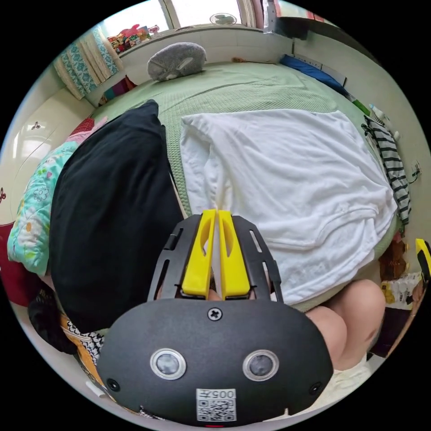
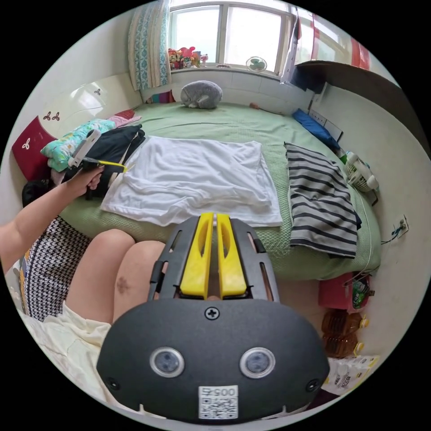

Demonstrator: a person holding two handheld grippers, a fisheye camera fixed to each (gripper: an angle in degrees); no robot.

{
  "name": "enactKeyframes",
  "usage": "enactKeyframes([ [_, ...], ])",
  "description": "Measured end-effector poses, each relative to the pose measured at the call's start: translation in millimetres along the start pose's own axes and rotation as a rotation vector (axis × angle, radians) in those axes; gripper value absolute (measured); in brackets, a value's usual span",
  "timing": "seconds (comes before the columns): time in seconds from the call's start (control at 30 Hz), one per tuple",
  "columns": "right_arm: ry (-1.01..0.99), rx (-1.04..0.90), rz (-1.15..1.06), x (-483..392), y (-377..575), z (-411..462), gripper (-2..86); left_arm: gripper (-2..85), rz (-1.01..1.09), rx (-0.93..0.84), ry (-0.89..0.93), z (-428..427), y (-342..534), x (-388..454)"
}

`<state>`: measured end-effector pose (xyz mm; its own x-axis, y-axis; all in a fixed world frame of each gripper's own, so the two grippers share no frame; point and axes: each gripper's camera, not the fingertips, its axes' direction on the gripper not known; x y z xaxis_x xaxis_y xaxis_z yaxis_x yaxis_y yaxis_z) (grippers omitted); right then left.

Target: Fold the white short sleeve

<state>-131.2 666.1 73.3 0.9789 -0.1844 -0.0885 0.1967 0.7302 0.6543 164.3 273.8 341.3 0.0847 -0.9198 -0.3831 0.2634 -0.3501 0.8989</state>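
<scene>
White short-sleeve cotton shirt (image 2: 193, 179) lies spread flat on the green textured bedspread (image 2: 233, 121), near the bed's front edge, rumpled along its near hem. Black folded garment (image 2: 114, 146) sits just beside its one side, striped black-and-white top (image 2: 321, 197) near the other, draping over the front edge. Left gripper (image 1: 217, 214), yellow jaws pressed together, hovers at the shirt's edge; whether cloth is pinched, cannot tell. Right gripper (image 2: 214, 217) jaws together, holding nothing, short of the bed.
</scene>
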Motion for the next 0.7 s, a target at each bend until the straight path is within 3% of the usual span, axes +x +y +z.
enactKeyframes([
  [0.2,-0.058,0.021,0.015,-18,22,-10,-0.9,0.5,-0.043,0.009,0.191,-57,9,-9],
  [0.33,-0.095,0.030,0.040,-21,34,-16,-0.9,0.4,-0.059,0.017,0.058,-63,16,-14],
  [0.47,-0.100,0.032,0.070,-21,47,-21,-0.8,0.2,-0.175,-0.206,0.119,-15,27,-34],
  [0.7,-0.063,0.003,0.060,-14,60,-14,2.2,2.5,-0.099,-0.104,0.101,-22,57,-6],
])
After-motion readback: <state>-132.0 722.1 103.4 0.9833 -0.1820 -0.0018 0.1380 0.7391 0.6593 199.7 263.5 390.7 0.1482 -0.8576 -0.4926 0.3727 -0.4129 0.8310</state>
